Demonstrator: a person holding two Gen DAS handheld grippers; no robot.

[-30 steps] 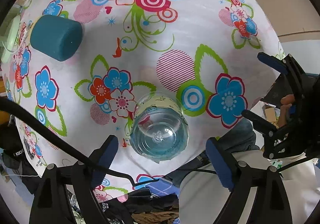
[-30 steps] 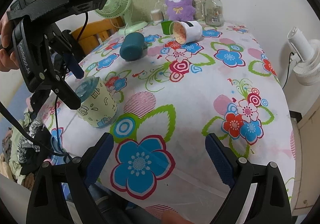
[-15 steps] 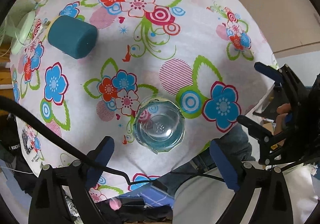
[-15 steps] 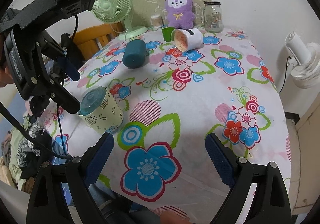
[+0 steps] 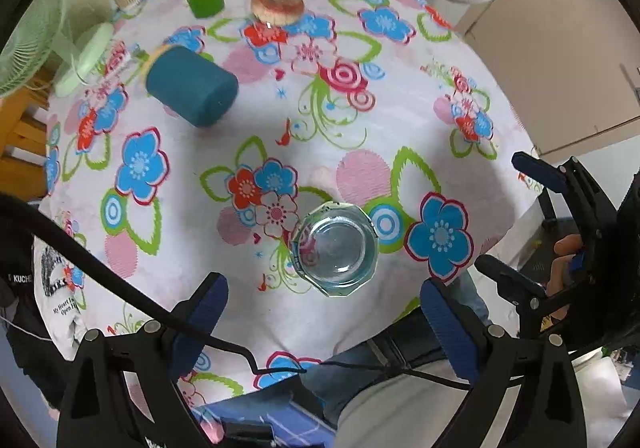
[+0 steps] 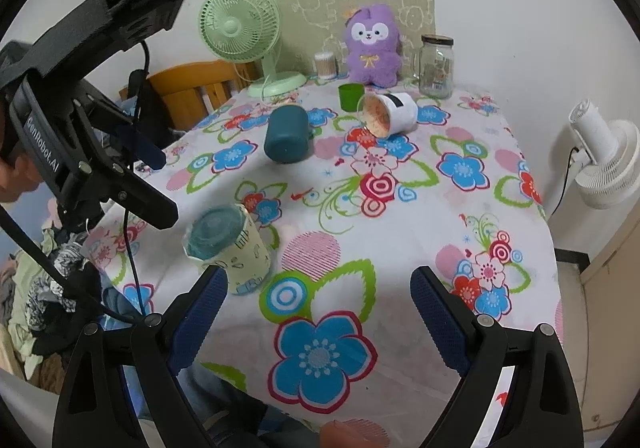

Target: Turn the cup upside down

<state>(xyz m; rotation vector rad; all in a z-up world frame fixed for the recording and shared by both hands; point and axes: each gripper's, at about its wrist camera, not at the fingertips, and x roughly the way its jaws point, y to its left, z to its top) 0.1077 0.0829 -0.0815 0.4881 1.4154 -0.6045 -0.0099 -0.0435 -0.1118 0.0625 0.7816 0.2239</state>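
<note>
- Cup [image 5: 335,251] [image 6: 228,248] stands base-up on the flowered tablecloth [image 5: 360,128], near its 6 o'clock edge.
- Left gripper [image 5: 324,322], fingers spread wide, empty, hovers above it.
- Right gripper [image 6: 319,308] gapes wide, empty, cup at 10 o'clock.

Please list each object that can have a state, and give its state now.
glass cup: upside down on the tablecloth, nothing holding it
teal cup: lying on its side
white cup: lying on its side, mouth toward the camera
green cup: upright
glass jar: upright, lid on
left gripper: open, empty
right gripper: open, empty
</note>
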